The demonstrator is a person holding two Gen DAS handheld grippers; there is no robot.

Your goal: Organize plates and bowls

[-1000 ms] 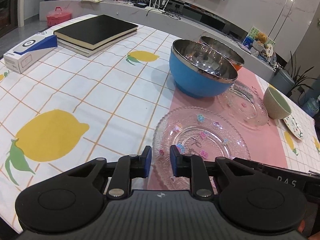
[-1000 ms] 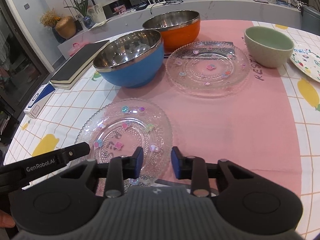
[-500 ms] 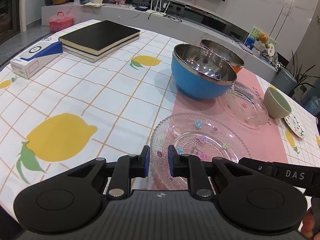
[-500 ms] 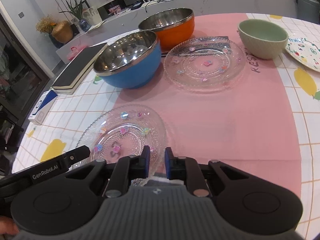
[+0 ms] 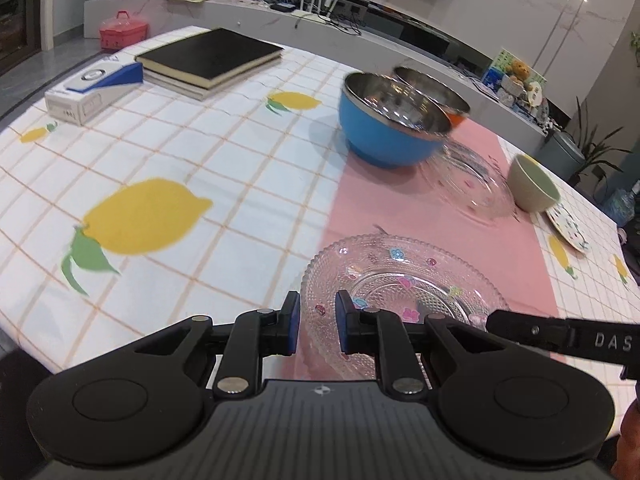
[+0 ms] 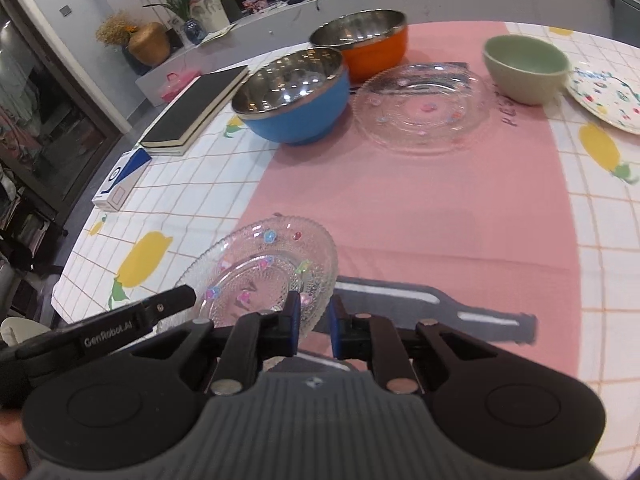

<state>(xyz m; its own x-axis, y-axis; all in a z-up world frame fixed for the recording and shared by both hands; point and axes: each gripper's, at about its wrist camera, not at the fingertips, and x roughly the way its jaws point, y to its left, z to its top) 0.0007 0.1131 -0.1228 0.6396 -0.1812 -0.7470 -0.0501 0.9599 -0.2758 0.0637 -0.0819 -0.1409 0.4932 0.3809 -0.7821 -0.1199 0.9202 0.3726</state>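
Note:
A clear glass plate with coloured flowers (image 5: 404,276) (image 6: 264,268) is held up off the table between both grippers. My left gripper (image 5: 316,322) is shut on its near left rim. My right gripper (image 6: 314,316) is shut on its near right rim. A second glass plate (image 6: 420,108) (image 5: 468,176) lies on the pink runner. A blue steel bowl (image 5: 388,124) (image 6: 292,96) and an orange steel bowl (image 6: 360,44) (image 5: 430,88) stand behind it. A green bowl (image 6: 526,68) (image 5: 532,188) and a patterned white plate (image 6: 608,98) (image 5: 568,226) sit to the right.
Black books (image 5: 208,60) (image 6: 196,108) and a blue-white box (image 5: 92,90) (image 6: 122,180) lie at the table's left. The lemon-print cloth (image 5: 160,168) covers the table, with its front edge near my grippers. A bottle print (image 6: 440,308) marks the pink runner (image 6: 420,208).
Both grippers closed on the flowered glass plate's rim and lifted it off the table, pulling it back toward the near edge.

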